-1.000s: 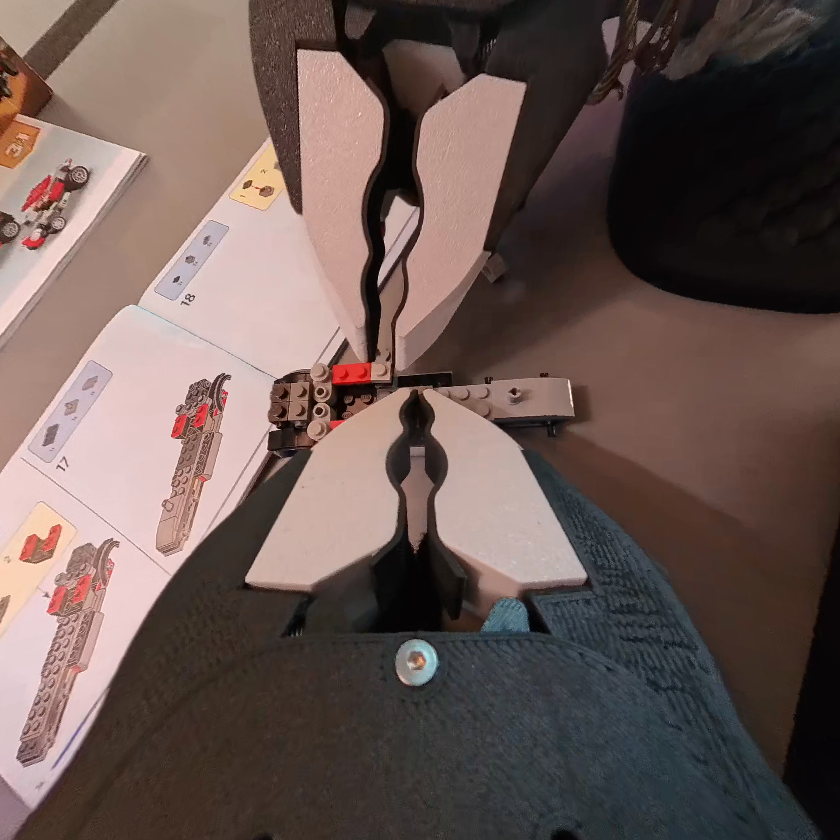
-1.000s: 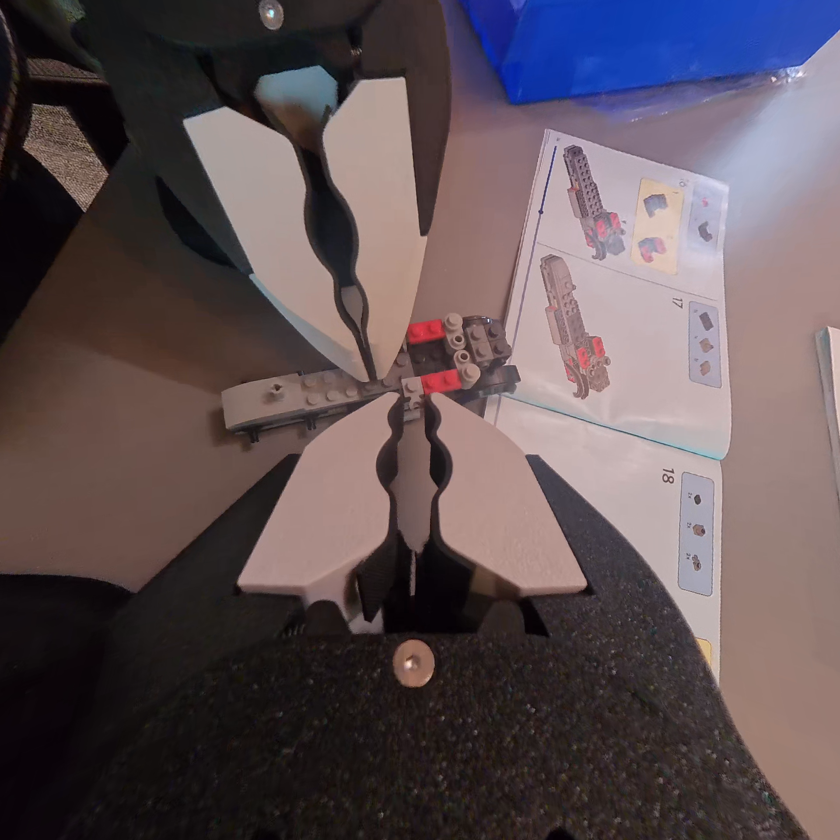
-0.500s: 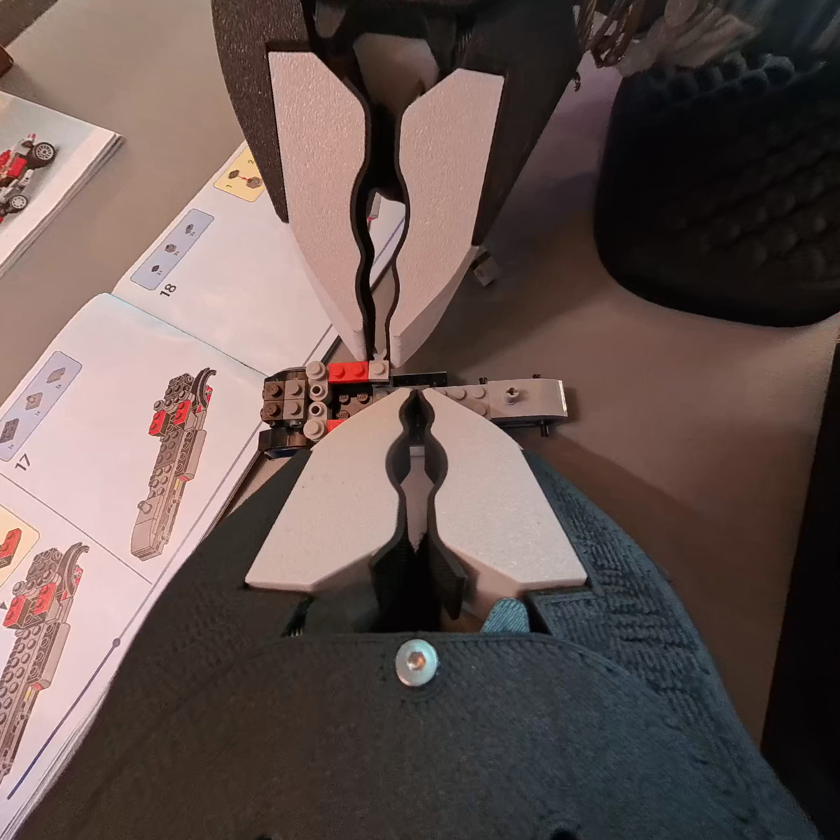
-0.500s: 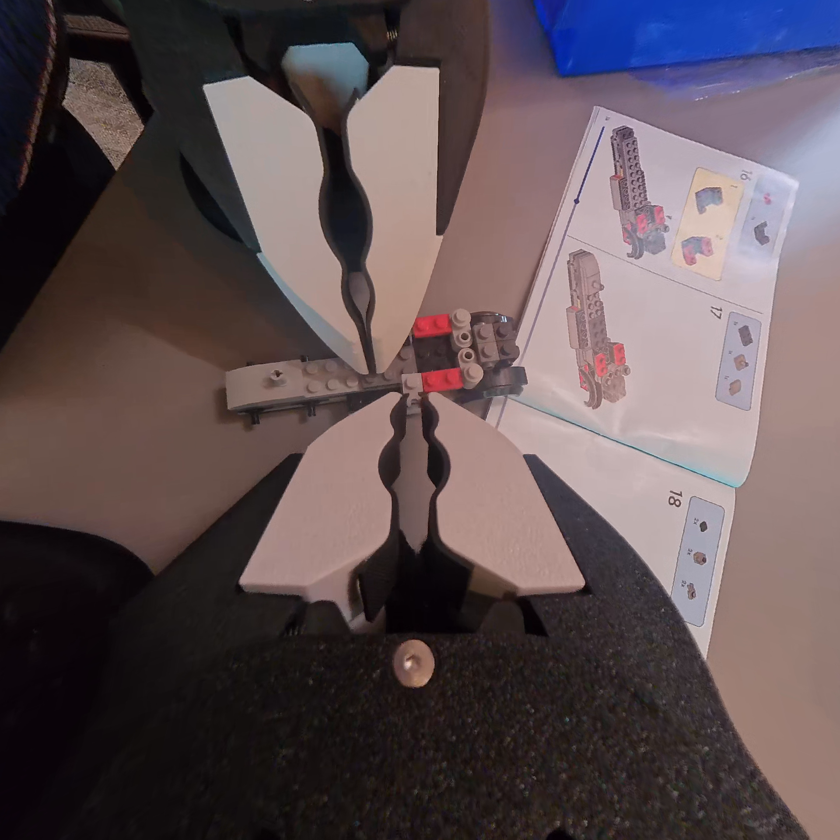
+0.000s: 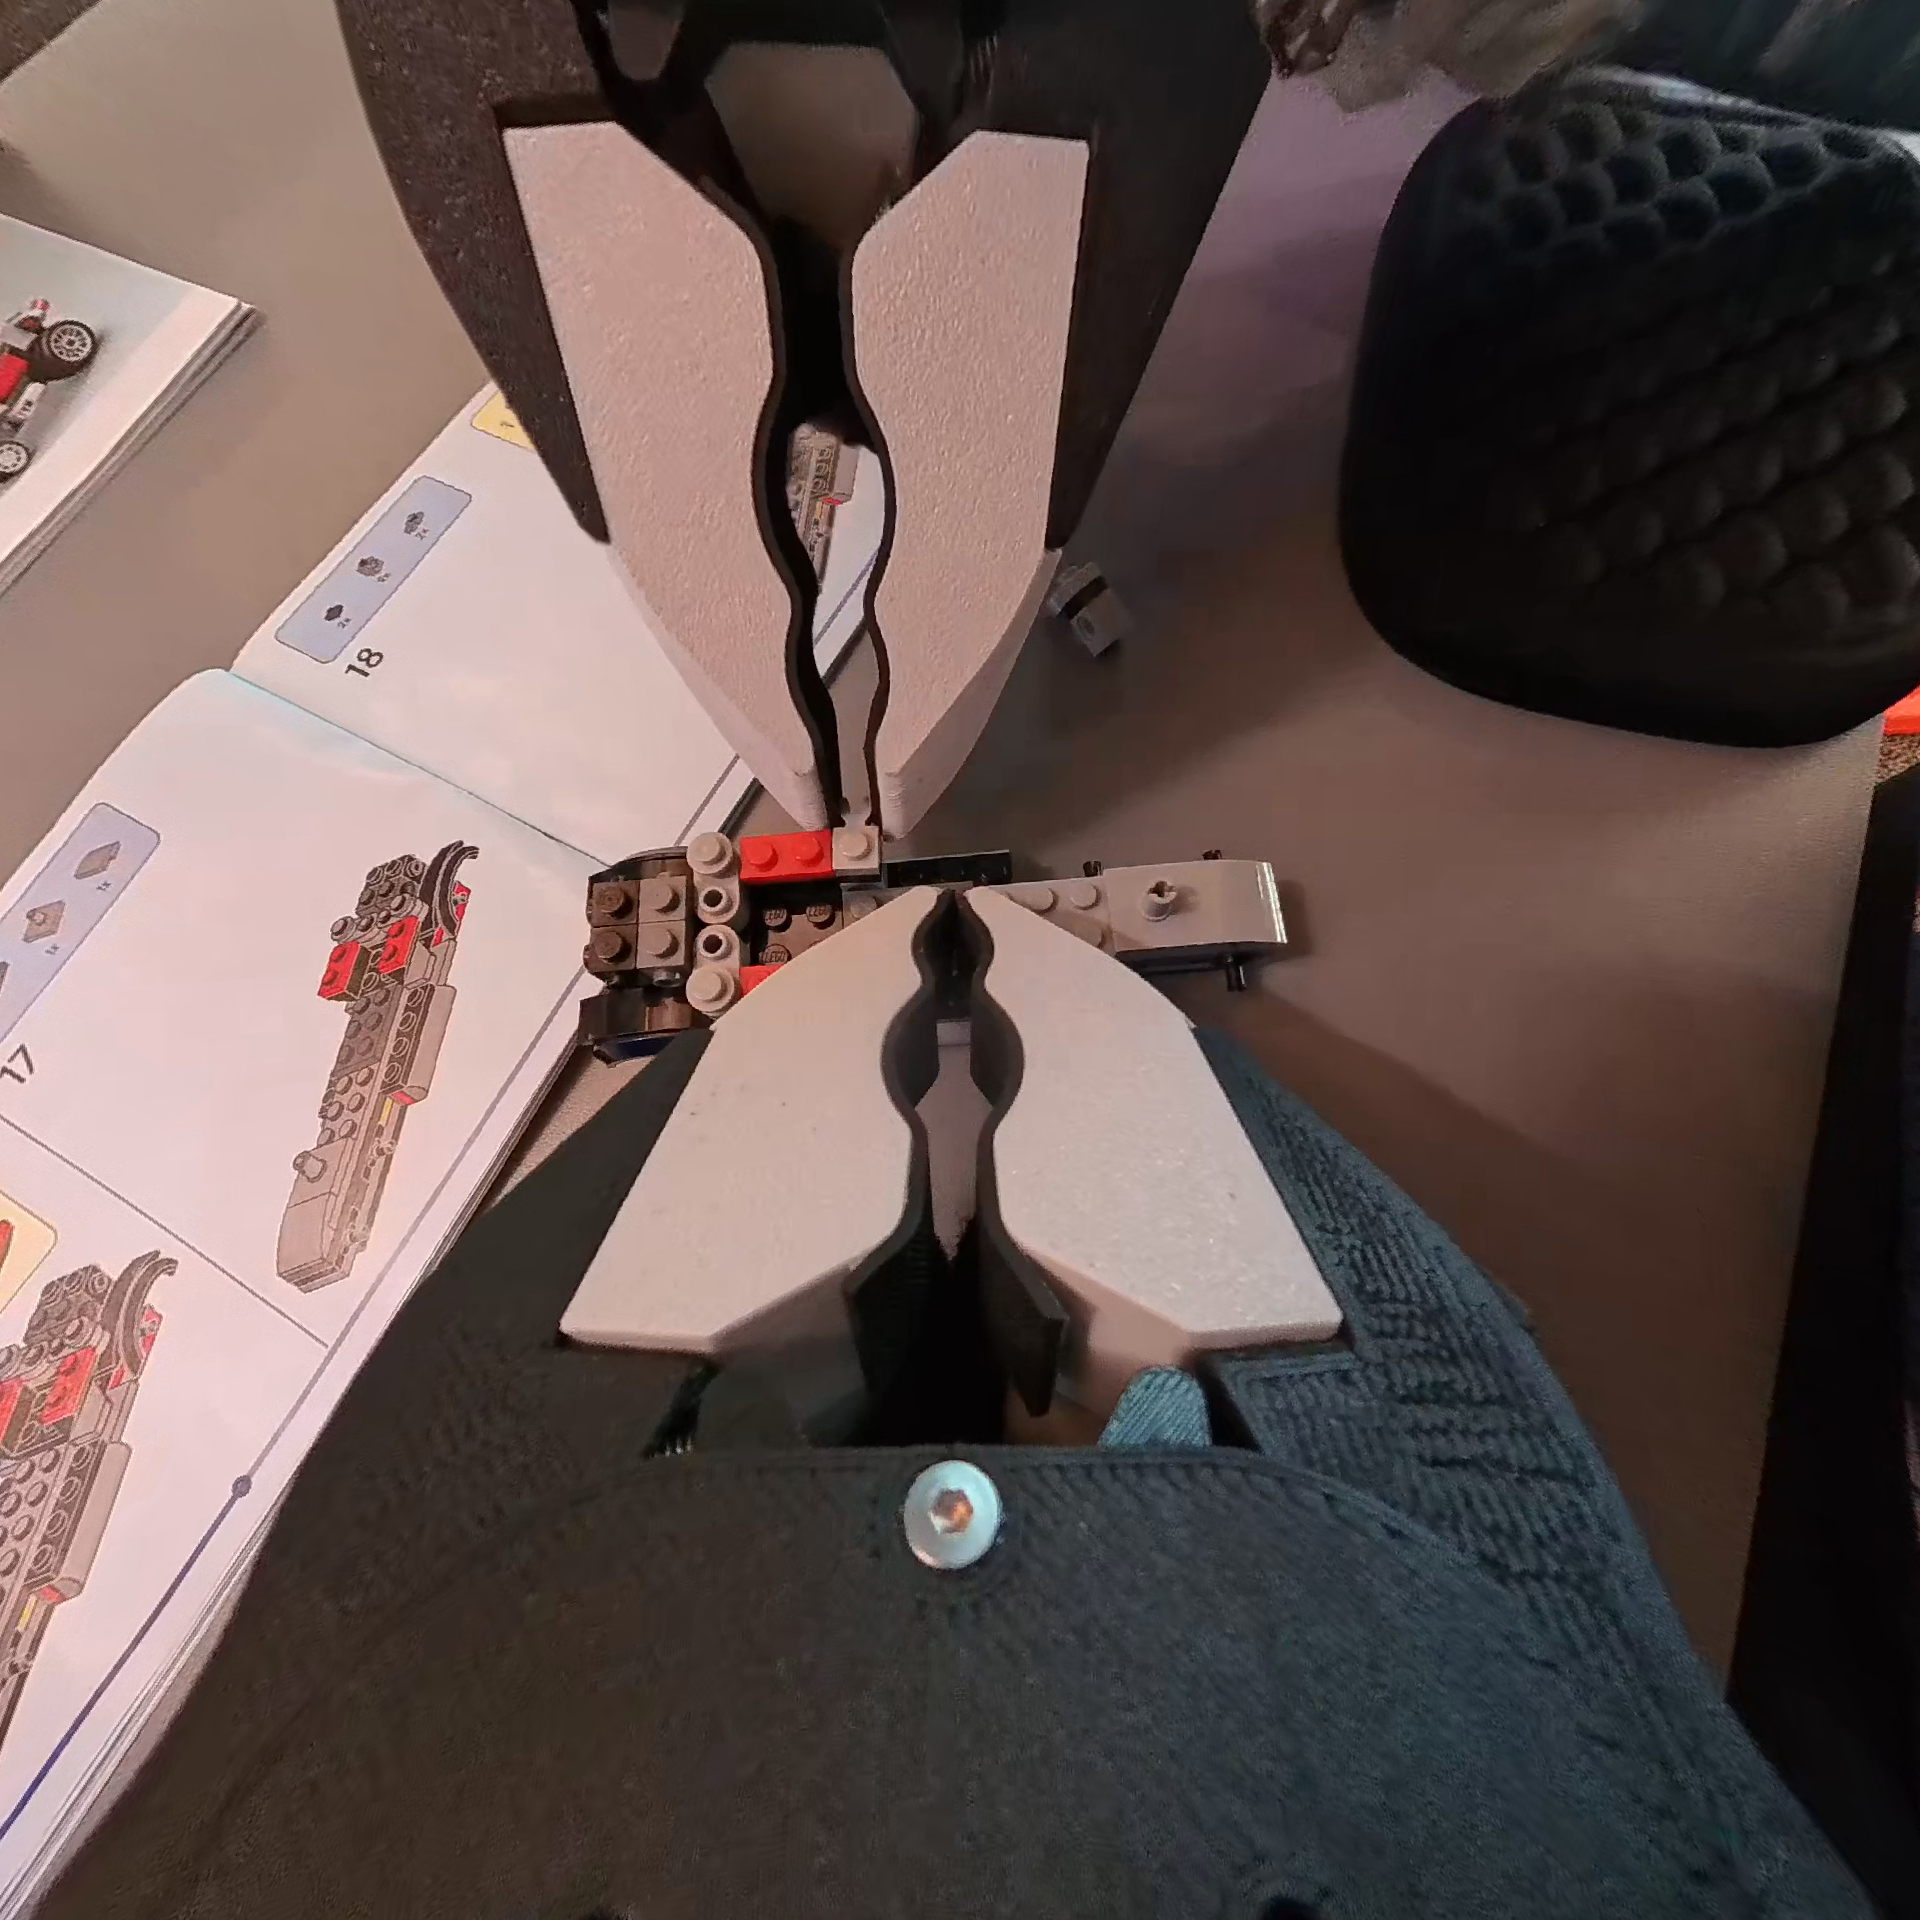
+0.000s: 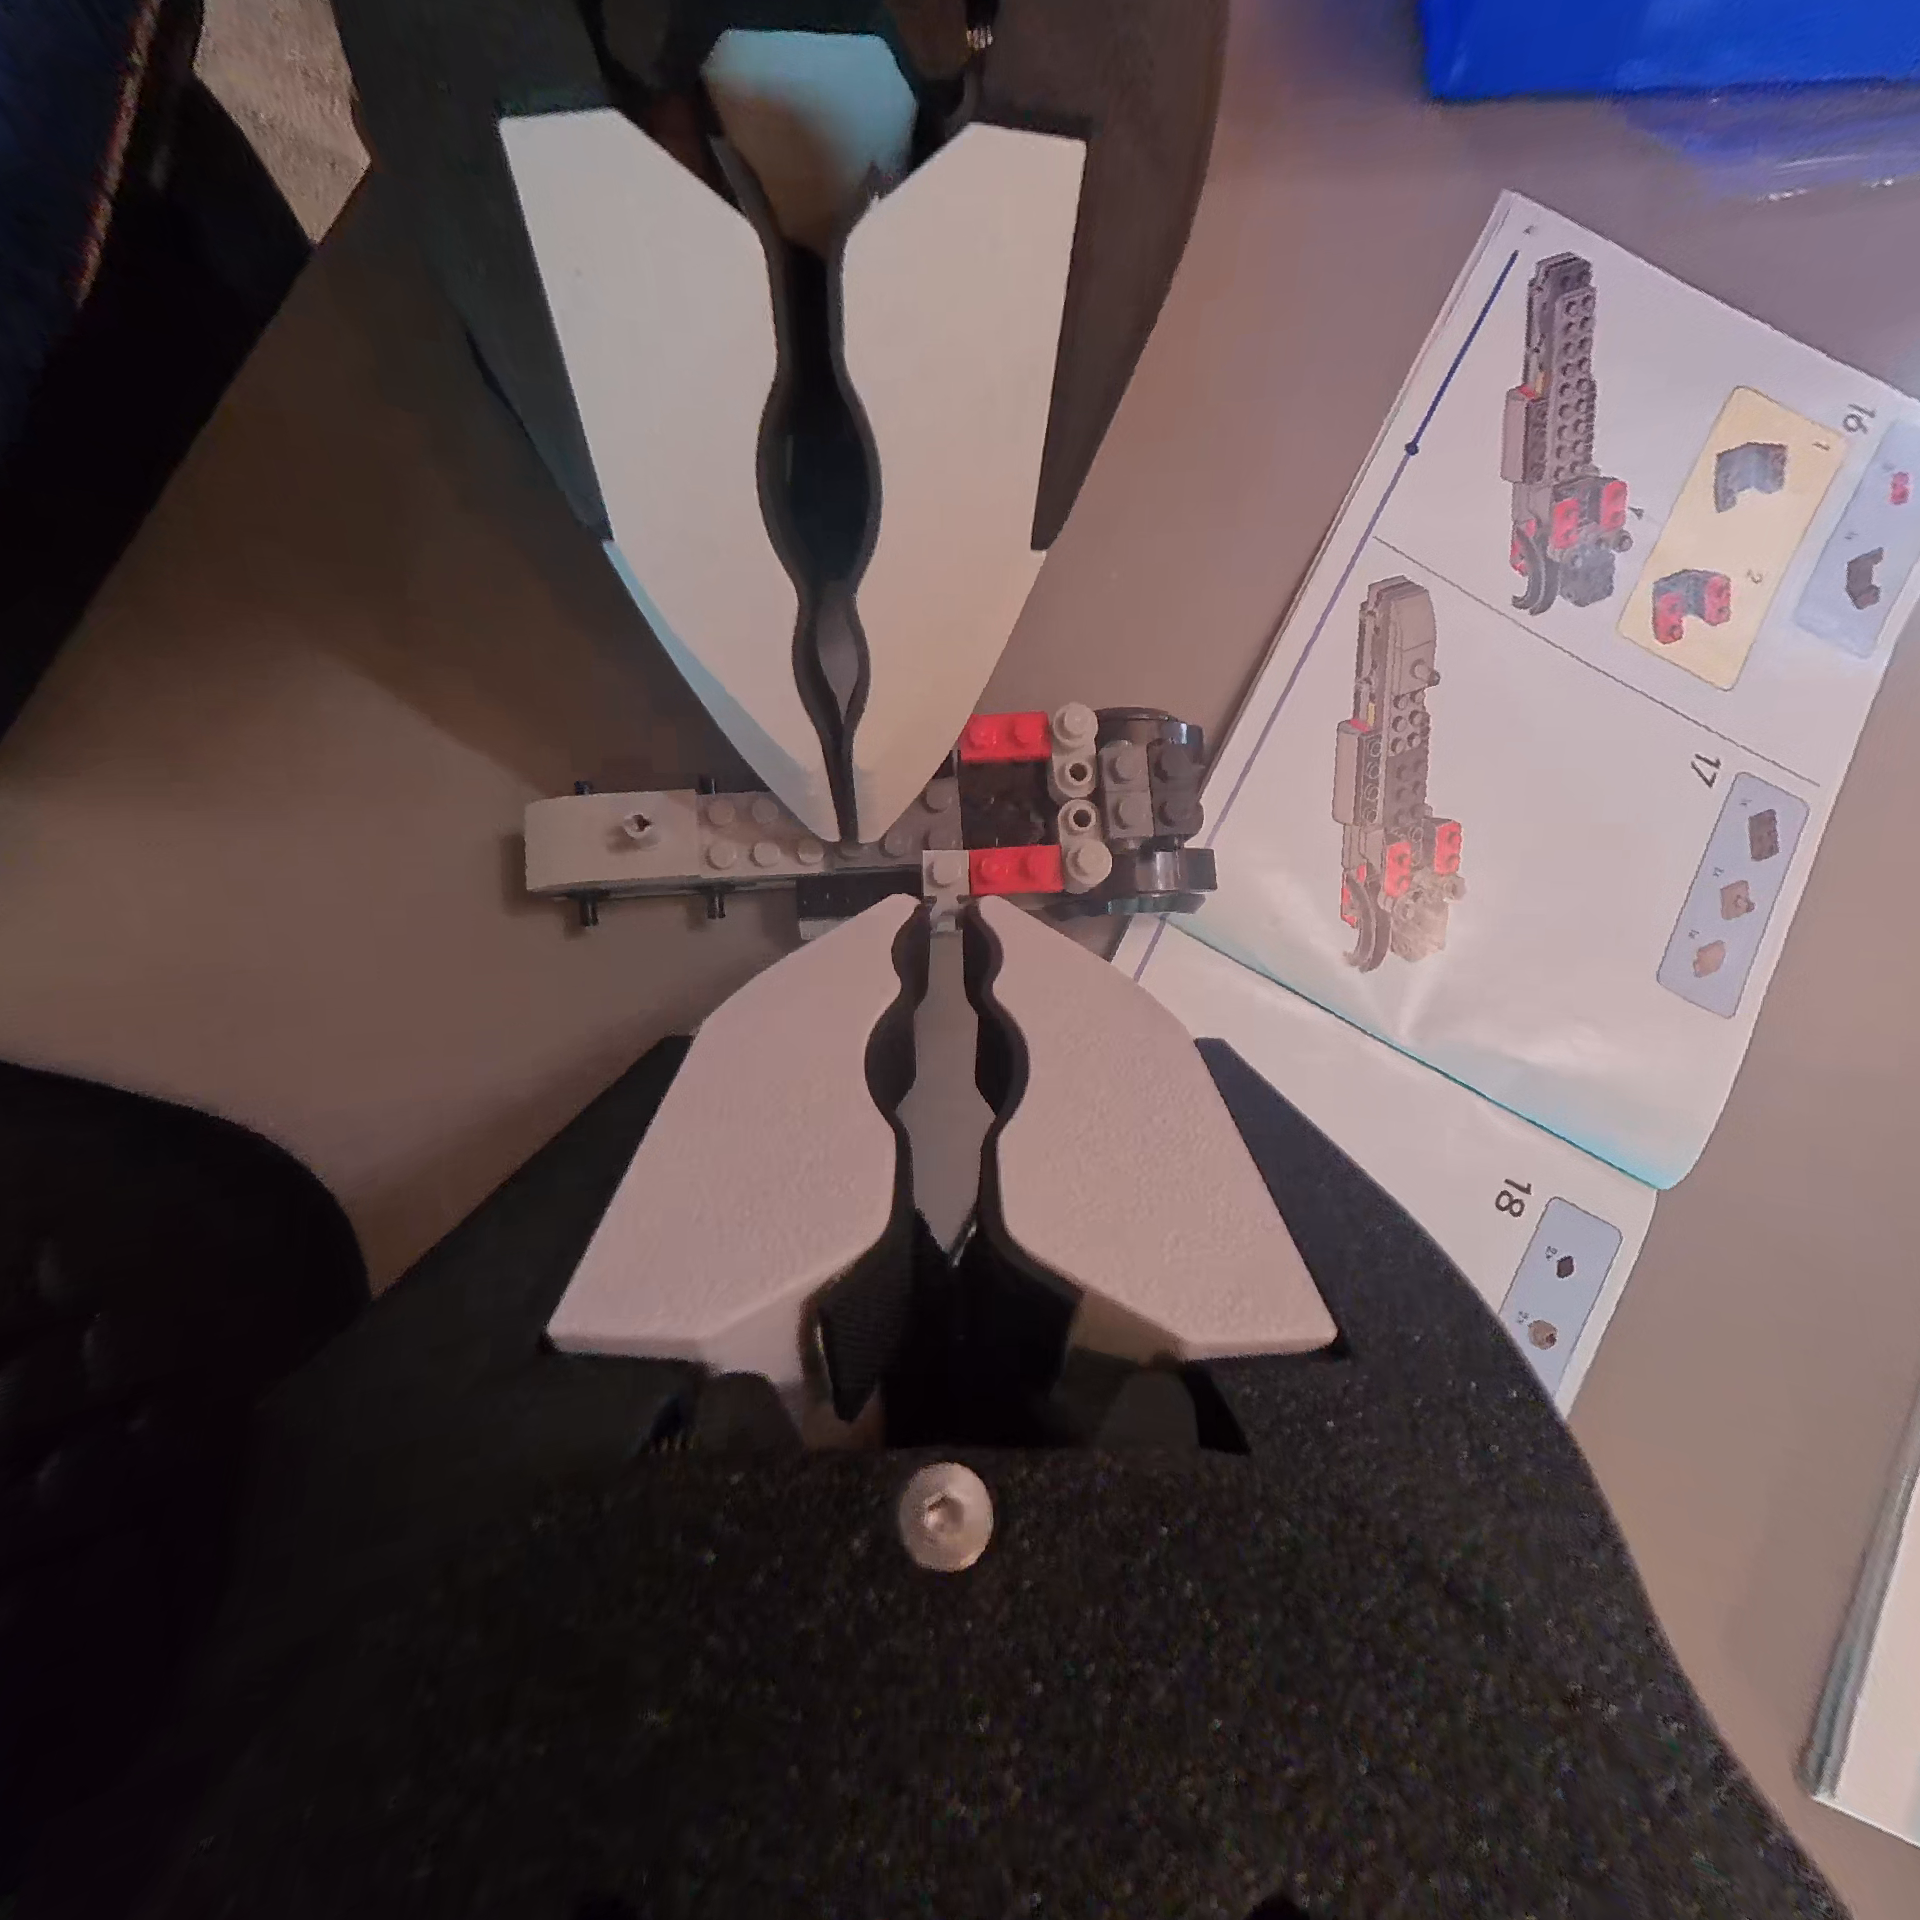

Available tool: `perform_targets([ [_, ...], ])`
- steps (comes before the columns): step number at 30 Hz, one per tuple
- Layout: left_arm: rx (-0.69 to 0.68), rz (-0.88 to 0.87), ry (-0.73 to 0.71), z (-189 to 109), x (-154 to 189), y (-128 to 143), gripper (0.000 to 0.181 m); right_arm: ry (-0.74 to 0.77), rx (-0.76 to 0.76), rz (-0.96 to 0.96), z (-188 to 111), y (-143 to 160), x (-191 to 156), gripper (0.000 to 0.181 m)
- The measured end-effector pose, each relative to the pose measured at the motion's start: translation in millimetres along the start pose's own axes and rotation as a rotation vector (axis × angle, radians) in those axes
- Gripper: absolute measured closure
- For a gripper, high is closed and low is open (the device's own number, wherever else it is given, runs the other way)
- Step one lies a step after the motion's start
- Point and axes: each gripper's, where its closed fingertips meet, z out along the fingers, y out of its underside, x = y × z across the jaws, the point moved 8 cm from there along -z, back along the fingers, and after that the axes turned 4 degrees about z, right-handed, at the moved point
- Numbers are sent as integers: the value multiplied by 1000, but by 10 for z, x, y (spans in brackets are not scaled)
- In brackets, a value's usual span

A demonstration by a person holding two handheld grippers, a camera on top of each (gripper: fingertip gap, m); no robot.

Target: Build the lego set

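A long grey, black and red lego model point(image 5: 1195, 904) lies on the brown table, its dark end on the booklet's edge; it also shows in the right wrist view point(image 6: 644, 831). My left gripper point(image 5: 951, 902) is shut, its tips resting on the model's grey middle; it reaches in from above in the right wrist view point(image 6: 847, 831). My right gripper point(image 6: 943, 912) is shut on a small light grey piece point(image 6: 943, 868) at the model's side, next to a red plate point(image 6: 1013, 868). The left wrist view shows the right gripper point(image 5: 857, 821) and the piece point(image 5: 857, 844).
An open instruction booklet point(image 5: 312, 935) point(image 6: 1558, 727) lies beside the model. A second booklet point(image 5: 83, 416) point(image 6: 1870, 1662) lies farther out. A loose grey piece point(image 5: 1086, 613) and a black textured object point(image 5: 1662, 416) are near. A blue box point(image 6: 1662, 42) stands at the back. The grippers are tip to tip, or close to it.
Both grippers stay shut at the model. Both views have shifted and turned a little over the booklet, and the right gripper stands more upright.
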Motion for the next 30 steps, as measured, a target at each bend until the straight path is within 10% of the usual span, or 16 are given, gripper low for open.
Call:
perform_targets([
  [20, 10, -45, 93, -4, -24, 10, 181, 3, -16, -8, 72, -17, 45, 173],
  [30, 123, -24, 24, -197, -55, -66, 152, 34, 89, 84, -8, 93, -5, 157],
])
